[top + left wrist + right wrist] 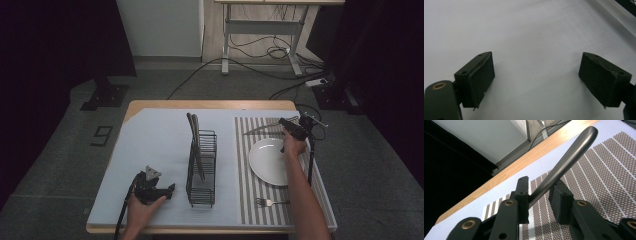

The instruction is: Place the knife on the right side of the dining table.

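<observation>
The right gripper (539, 188) is clenched on the handle of a utensil (571, 152), its two black jaws against either side of the shaft low in the right gripper view. In the high view this gripper (288, 128) sits in the upper right of the counter (150, 140), with the utensil (262, 129) reaching left from it over the top of the striped placemat (245, 170).

The utensil should be light, fully stiff and hard. Its smooth rounded metal is likely slippery between flat pads and may swivel if held at one narrow point. The best hold is across the handle's flatter faces, near the middle, so that neither end droops.

It is a slim bar of dark grey brushed metal with a soft sheen. The handle widens slightly to a rounded tip at the top right of the right gripper view. Its working end is too thin in the high view to tell its kind.

Below it lies a white plate (267, 162), with a fork (270, 202) at the placemat's lower edge. A wire rack (202, 165) stands mid-counter. At lower left the left gripper (167, 190) rests released, jaws wide apart over bare counter (536, 72).
</observation>
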